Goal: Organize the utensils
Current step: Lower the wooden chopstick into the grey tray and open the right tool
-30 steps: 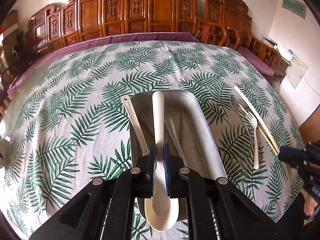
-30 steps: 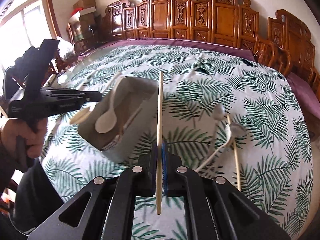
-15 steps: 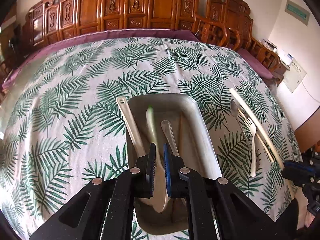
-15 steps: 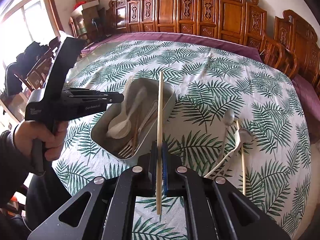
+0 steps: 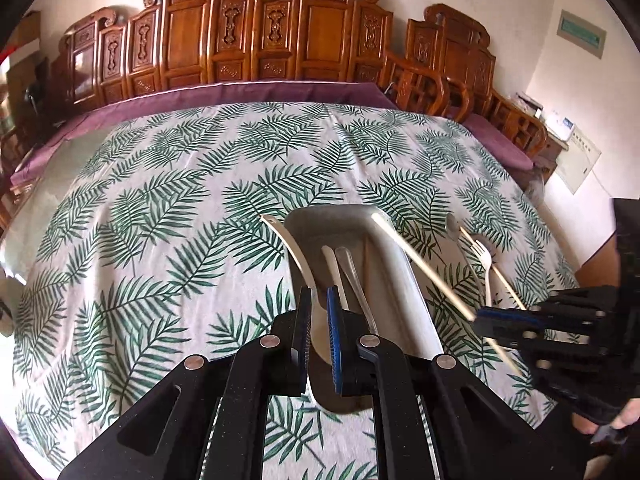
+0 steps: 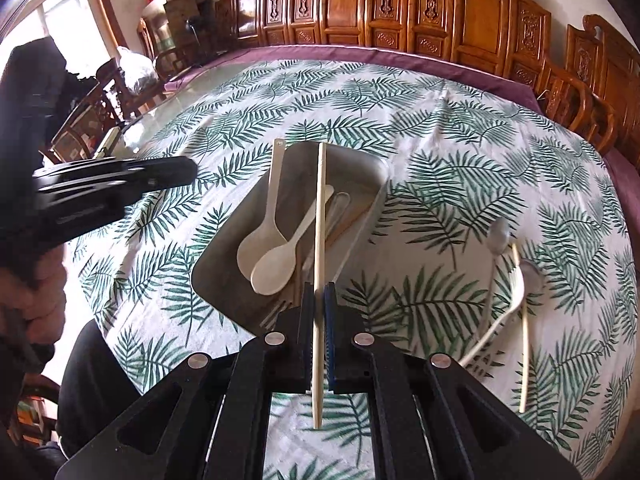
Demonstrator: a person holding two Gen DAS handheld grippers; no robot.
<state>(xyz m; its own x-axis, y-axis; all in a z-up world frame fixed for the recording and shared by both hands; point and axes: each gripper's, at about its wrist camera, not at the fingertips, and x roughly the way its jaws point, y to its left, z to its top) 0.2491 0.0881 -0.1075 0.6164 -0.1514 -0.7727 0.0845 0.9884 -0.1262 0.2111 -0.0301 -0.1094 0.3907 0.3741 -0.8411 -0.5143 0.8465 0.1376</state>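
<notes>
Currently the chopstick (image 6: pixel 319 240) is clamped mid-shaft in the right hand-held gripper (image 6: pixel 318 316) over the tray (image 6: pixel 224 276) for drop-in; the left hand-held gripper (image 5: pixel 317 320) is nearly closed, empty.

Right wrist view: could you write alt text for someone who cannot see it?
A black handheld tool grips a wooden chopstick above a grey tray holding two white spoons, on a leaf-print tablecloth. More utensils lie to the right; another tool enters from the left.
</notes>
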